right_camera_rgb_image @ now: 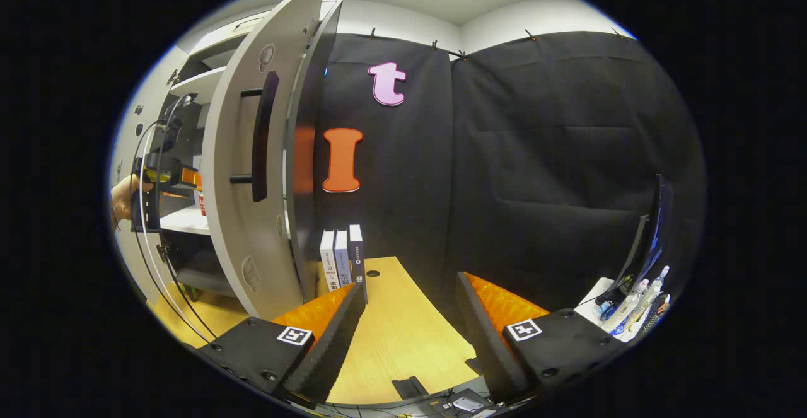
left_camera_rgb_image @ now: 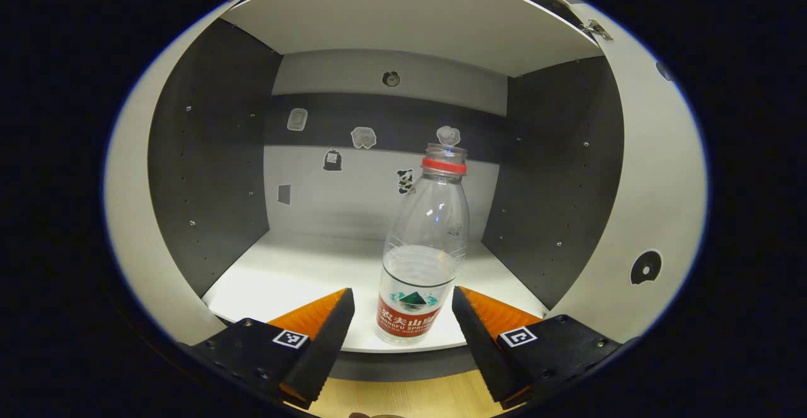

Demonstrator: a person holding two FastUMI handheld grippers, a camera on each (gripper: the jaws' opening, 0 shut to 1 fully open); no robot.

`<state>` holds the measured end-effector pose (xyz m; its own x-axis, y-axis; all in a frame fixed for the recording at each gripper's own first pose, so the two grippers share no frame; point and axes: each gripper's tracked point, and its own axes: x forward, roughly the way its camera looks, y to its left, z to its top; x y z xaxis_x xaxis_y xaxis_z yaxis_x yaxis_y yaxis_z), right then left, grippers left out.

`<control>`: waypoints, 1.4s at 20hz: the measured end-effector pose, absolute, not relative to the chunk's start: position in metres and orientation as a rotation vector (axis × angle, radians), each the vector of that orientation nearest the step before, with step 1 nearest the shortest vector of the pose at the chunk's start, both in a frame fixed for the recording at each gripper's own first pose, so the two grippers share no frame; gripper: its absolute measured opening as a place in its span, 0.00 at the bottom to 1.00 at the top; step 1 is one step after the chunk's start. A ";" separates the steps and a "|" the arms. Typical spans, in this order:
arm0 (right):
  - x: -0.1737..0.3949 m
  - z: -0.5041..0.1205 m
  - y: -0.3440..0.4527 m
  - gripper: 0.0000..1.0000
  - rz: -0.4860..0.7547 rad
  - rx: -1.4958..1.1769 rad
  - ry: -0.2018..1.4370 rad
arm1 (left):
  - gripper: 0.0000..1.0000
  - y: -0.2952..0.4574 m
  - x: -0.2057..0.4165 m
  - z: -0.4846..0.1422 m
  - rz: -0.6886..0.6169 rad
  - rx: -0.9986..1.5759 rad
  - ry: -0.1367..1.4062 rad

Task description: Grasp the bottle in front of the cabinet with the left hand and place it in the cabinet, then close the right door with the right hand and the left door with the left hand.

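A: We see the cabinet (left_camera_rgb_image: pixel 403 21) with its right door (right_camera_rgb_image: pixel 252 172) swung wide; where is the bottle (left_camera_rgb_image: pixel 423 248)?

B: Upright on the shelf's front edge, between the left gripper's (left_camera_rgb_image: pixel 403 314) spread, untouching fingers. Our right gripper (right_camera_rgb_image: pixel 406 307) hangs released above the wooden table (right_camera_rgb_image: pixel 403 336).

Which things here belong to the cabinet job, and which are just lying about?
Job: bottle, cabinet, right door, left gripper, right gripper.
Lying about: books, monitor, small bottles.
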<state>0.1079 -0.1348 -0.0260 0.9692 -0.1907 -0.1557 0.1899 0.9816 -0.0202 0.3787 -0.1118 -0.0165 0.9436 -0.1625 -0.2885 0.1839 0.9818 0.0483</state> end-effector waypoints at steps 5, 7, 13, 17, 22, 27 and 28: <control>0.104 -0.026 -0.115 0.96 -0.142 -0.001 0.147 | 0.95 -0.093 0.312 0.009 -0.197 0.030 0.237; 0.102 -0.022 -0.107 0.96 -0.114 -0.001 0.141 | 0.95 -0.074 0.281 0.023 -0.181 0.055 0.209; 0.101 -0.014 -0.088 0.96 -0.063 0.044 0.138 | 0.95 -0.008 0.186 0.053 -0.098 0.057 0.157; 0.104 -0.003 -0.081 0.96 -0.054 0.015 0.123 | 0.95 0.032 0.133 0.073 -0.051 0.054 0.111; 0.124 0.005 -0.049 0.96 0.017 0.051 0.108 | 0.95 0.057 0.086 0.089 -0.032 0.030 0.083; 0.141 0.004 -0.029 0.96 0.043 0.027 0.118 | 0.94 0.087 0.063 0.097 0.020 0.048 0.064; 0.141 0.004 -0.026 0.96 0.048 0.018 0.120 | 0.95 0.092 0.059 0.097 0.029 0.050 0.064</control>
<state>0.1412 -0.0257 0.0039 0.9916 0.0489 -0.1195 -0.0468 0.9987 0.0208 0.0592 0.0915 0.0974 0.9976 0.0305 -0.0628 -0.0273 0.9983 0.0507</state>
